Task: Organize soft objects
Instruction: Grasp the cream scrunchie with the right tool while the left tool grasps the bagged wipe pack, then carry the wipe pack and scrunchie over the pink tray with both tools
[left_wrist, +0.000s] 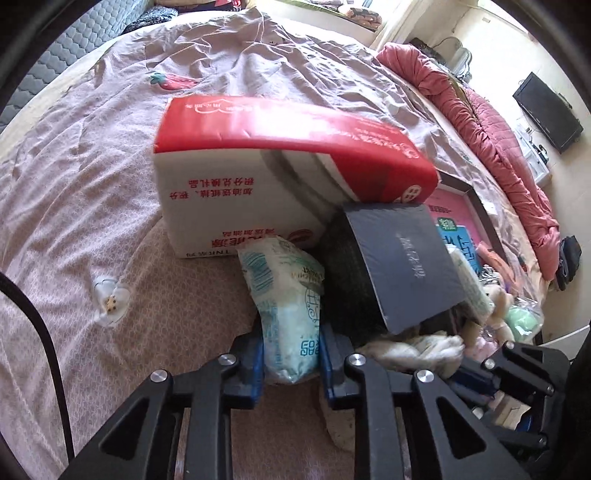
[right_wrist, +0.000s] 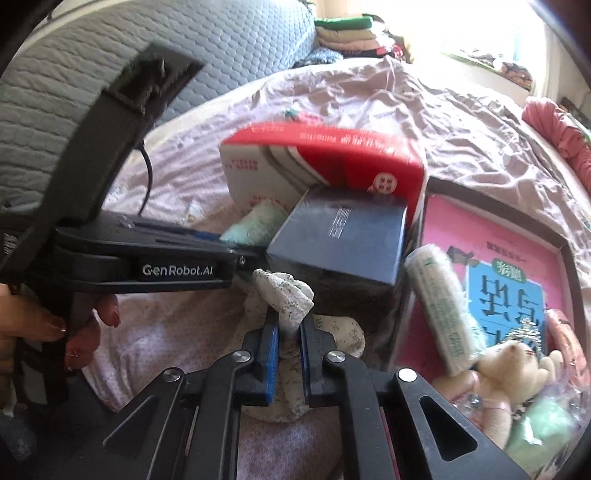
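My left gripper (left_wrist: 291, 354) is shut on a soft pale-blue and white tissue pack (left_wrist: 288, 295), held in front of a red-and-white tissue box (left_wrist: 280, 162). My right gripper (right_wrist: 288, 347) is shut on a white speckled cloth (right_wrist: 284, 295) beside a dark blue box (right_wrist: 343, 240). The cloth also shows in the left wrist view (left_wrist: 413, 347). The left gripper reaches in from the left of the right wrist view, and the tissue pack (right_wrist: 255, 225) shows at its tip. A pink tray (right_wrist: 491, 236) on the right holds a green-white roll (right_wrist: 439, 306), a cream plush bear (right_wrist: 509, 373) and a green soft item (right_wrist: 543, 424).
All lies on a bed with a wrinkled pink cover (left_wrist: 92, 184). A red quilt (left_wrist: 498, 136) is bunched along the bed's right side. A grey quilted headboard (right_wrist: 92, 74) stands at the back left. Folded clothes (right_wrist: 347, 33) are stacked by the window.
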